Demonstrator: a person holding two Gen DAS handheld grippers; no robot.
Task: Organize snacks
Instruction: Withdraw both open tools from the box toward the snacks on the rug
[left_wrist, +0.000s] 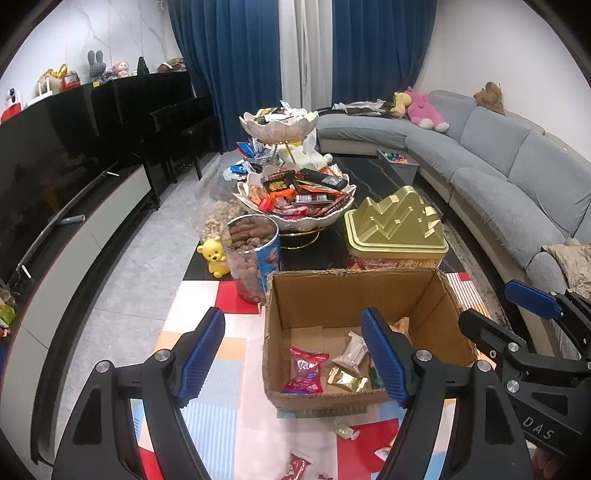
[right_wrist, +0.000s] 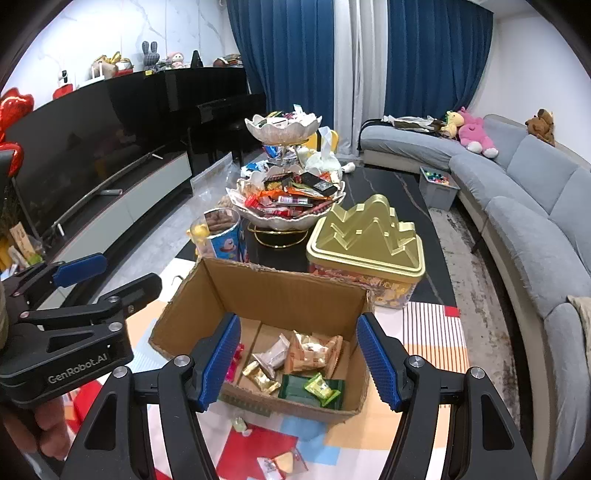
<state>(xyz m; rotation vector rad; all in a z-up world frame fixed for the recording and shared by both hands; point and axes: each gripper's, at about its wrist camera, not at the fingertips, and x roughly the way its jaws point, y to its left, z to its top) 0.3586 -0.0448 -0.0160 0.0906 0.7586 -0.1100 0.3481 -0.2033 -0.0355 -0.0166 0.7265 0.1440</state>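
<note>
An open cardboard box (left_wrist: 306, 295) (right_wrist: 280, 295) stands on a colourful mat. Inside lie a red packet (left_wrist: 306, 369), a gold candy (left_wrist: 345, 380) (right_wrist: 260, 378), a white packet (right_wrist: 273, 352), an orange packet (right_wrist: 314, 350) and a green packet (right_wrist: 317, 387). My left gripper (left_wrist: 293, 321) (right_wrist: 110, 277) hovers open over the box's left side, holding nothing. My right gripper (right_wrist: 298, 321) (left_wrist: 506, 314) hangs open above the box's near edge, also holding nothing. Loose wrapped snacks (left_wrist: 343, 430) (right_wrist: 240, 422) lie on the mat in front of the box.
Behind the box stand a tiered bowl stand (left_wrist: 295, 221) heaped with snacks, a gold-lidded tin (left_wrist: 395, 225) and a jar of nuts (left_wrist: 253, 254). A yellow bear toy (left_wrist: 214, 254) sits at the left. A grey sofa (left_wrist: 517, 173) curves along the right, and a TV cabinet (left_wrist: 92, 229) runs along the left.
</note>
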